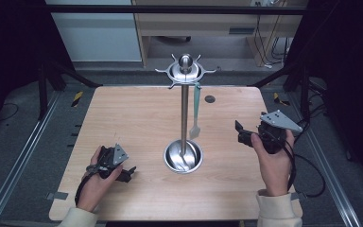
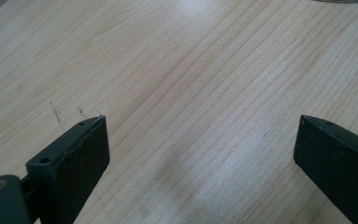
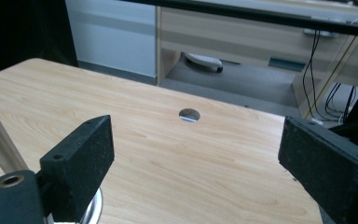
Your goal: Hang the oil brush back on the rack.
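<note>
Pale wood tabletop (image 1: 137, 118) carries a steel utensil stand (image 1: 184, 101) at its middle, a teal spatula (image 1: 196, 111) hanging from its top ring. My right gripper (image 1: 239, 132) hovers beside it, jaws spread wide around nothing; my left gripper (image 1: 131, 173) sits low over bare wood, equally wide and empty.

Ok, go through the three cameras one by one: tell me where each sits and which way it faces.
High view: above the person's side, looking forward and down on the table and utensil stand; both hands, the left gripper and right gripper show.
Left gripper view: rides the left gripper, aimed down at bare wood between open jaws.
Right gripper view: rides the right gripper, facing the far edge and the table hole.
Shared: high and right gripper views both show the hole.
</note>
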Tool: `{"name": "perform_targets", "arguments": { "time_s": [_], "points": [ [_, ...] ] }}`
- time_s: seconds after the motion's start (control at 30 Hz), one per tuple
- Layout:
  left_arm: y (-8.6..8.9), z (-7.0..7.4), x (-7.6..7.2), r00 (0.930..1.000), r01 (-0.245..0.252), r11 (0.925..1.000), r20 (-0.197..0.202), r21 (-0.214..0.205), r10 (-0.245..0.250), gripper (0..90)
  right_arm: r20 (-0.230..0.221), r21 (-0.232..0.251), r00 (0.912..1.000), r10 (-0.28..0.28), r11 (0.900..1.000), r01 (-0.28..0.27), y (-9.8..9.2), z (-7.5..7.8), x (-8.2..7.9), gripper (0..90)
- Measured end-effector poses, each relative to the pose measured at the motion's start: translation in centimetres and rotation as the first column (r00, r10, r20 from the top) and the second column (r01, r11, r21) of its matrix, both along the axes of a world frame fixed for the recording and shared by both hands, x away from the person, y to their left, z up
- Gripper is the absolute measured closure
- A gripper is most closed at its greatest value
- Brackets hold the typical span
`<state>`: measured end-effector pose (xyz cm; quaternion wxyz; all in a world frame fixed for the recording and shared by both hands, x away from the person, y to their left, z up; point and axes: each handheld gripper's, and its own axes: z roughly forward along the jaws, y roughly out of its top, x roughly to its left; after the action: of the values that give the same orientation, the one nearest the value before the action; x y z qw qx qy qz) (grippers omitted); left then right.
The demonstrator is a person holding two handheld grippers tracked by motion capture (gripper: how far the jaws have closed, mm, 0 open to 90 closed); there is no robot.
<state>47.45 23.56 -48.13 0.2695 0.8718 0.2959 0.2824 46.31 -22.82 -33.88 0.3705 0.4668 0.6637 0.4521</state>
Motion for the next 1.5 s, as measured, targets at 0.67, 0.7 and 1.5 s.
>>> {"name": "perform_targets", "arguments": {
  "time_s": [0.67,0.7,1.5],
  "points": [
    [0.0,0.0,0.0,1.0,-0.001,1.0,0.002,-0.002,0.001,3.1,-0.174,0.0,0.9845,-0.023,0.9997,0.023,-1.6,-6.5,2.8,11.7],
    [0.0,0.0,0.0,1.0,-0.001,1.0,0.002,-0.002,0.001,3.1,-0.182,-0.004,0.9831,-0.024,0.9997,0.024,-1.6,-6.8,2.9,11.7],
    [-0.1,0.0,0.0,1.0,0.003,1.0,-0.002,0.002,-0.003,3.1,-0.303,-0.031,0.9528,0.011,0.9993,-0.022,0.0,-11.5,4.3,12.2]
  ]
}}
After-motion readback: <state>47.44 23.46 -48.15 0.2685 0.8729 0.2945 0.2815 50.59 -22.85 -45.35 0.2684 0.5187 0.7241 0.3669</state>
